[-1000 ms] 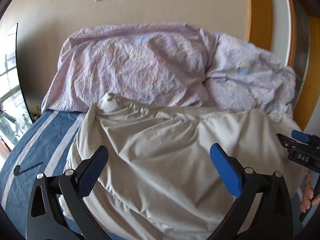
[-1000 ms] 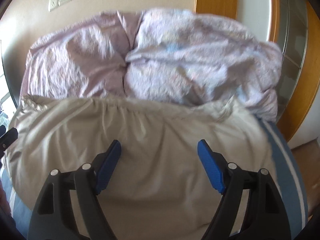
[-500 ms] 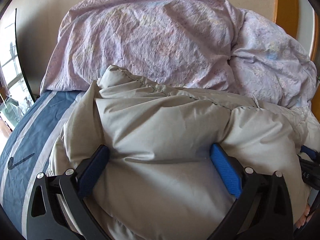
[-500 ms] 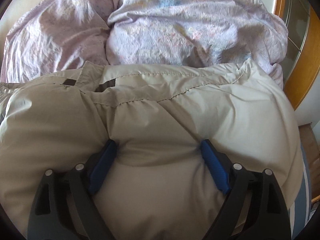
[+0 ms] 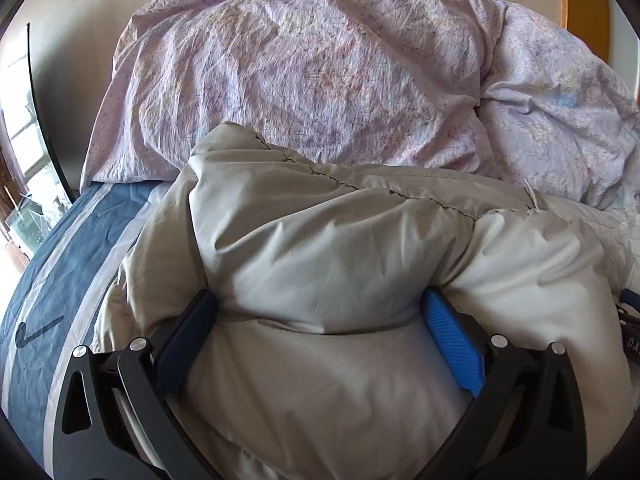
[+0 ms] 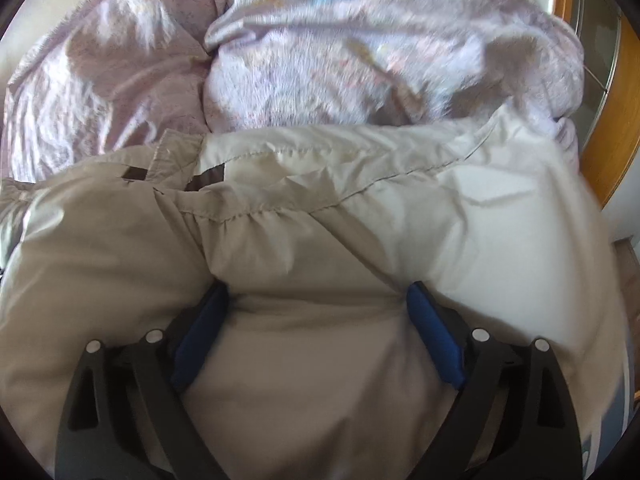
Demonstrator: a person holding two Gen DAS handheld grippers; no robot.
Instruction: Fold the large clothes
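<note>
Beige padded coat [image 5: 328, 248] lies crosswise, bulging between both tools' spread jaws

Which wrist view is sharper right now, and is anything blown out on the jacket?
Left wrist view: sharp, stitching on the beige jacket reads clearly. Right wrist view: motion-blurred, worst over the lilac duvet; sunlight washes out the jacket's right side. Both views: fisheye bending, dark corners.

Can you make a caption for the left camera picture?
Left hand-held gripper pressing open into a puffy beige coat on the bed.
</note>
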